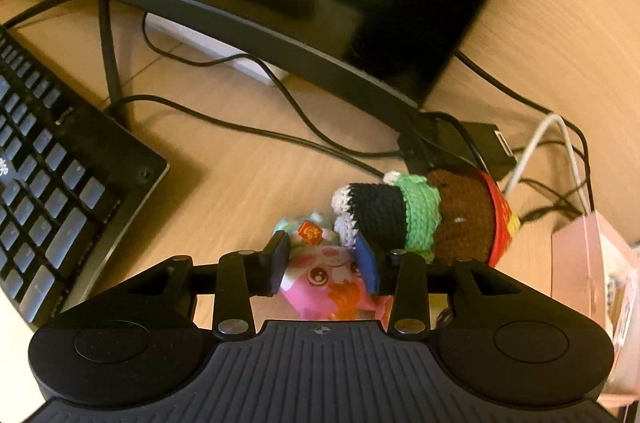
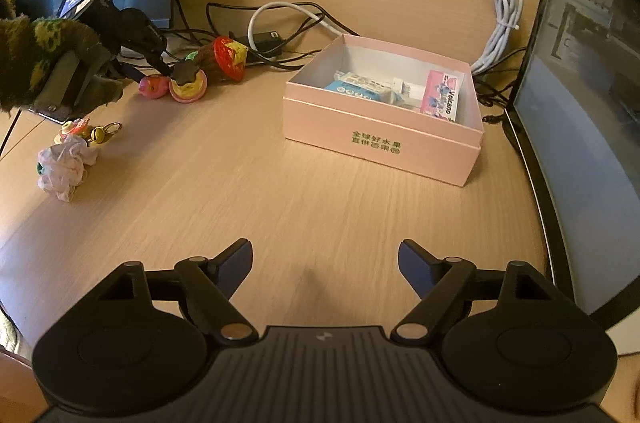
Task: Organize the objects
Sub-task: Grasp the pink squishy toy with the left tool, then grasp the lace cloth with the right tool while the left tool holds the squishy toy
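In the left wrist view, the left gripper (image 1: pixel 325 262) is seen pointing steeply down over a small pink toy figure (image 1: pixel 325 283) lying on the wooden desk (image 1: pixel 224 183); the jaws stand narrow, one on each side of the toy, and whether the pads actually press on it cannot be told, since a slight gap seems to show at the left pad. A crocheted doll (image 1: pixel 420 219) lies just behind, touching or nearly touching the right fingertip, with a keyboard (image 1: pixel 48 191) to the left and a tangle of cables (image 1: pixel 280 119) beyond. For a clean pick, the toy should be centred between the pads and the doll's yarn kept out of the closing jaw, so that only one thing is lifted. In the right wrist view, the right gripper (image 2: pixel 325 265) is held wide and empty above bare desk, and the pink box (image 2: pixel 380 139), already holding a few packets, stands open ahead and to the right. A crumpled tissue (image 2: pixel 64 167) and a small bell charm (image 2: pixel 90 133) remain loose at the left, near the left gripper. The toy would best be carried clear over the box wall before release.
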The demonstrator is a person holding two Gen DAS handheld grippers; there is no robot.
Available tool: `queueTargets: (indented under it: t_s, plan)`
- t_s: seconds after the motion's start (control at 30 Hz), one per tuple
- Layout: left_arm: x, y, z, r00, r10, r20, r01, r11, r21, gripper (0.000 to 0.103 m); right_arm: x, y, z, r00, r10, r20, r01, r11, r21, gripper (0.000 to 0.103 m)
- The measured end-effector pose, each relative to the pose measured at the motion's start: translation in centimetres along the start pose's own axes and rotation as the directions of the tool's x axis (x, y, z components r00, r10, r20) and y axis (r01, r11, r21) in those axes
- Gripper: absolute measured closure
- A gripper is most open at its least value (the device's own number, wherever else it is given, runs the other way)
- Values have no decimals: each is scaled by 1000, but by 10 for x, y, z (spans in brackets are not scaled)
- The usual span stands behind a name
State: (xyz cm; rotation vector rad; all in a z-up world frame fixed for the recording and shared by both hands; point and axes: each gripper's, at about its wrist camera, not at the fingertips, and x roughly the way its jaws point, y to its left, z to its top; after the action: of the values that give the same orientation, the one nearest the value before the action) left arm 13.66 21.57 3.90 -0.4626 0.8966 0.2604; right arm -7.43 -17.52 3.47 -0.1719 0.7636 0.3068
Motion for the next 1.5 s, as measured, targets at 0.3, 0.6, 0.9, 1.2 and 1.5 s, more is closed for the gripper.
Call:
queueTargets:
  t_s: [0.3, 0.6, 0.9, 1.2, 1.5]
  plan:
    - [-13, 13, -15, 996, -77, -52, 75, 997, -36, 60, -7, -6, -8, 1000, -20, -12, 20, 1000, 22, 21]
    - [-70, -9, -115, 983, -179, -37, 177, 884, 432, 60, -11, -14, -10, 999, -47, -9, 47, 997, 53, 18]
    - [-58, -20, -122, 992, -130, -10, 119, 871, 478, 50, 2, 2, -2, 1000, 0, -8, 0, 1000, 7, 18]
    - [-75, 2, -118, 989, -148, 3, 136, 911, 389, 57, 9, 15, 4, 999, 42, 11, -41, 998, -45, 18]
    - [-185, 75, -84, 963, -172, 208, 116, 959, 257, 58, 36, 72, 24, 967, 251, -31, -253, 955, -153, 18]
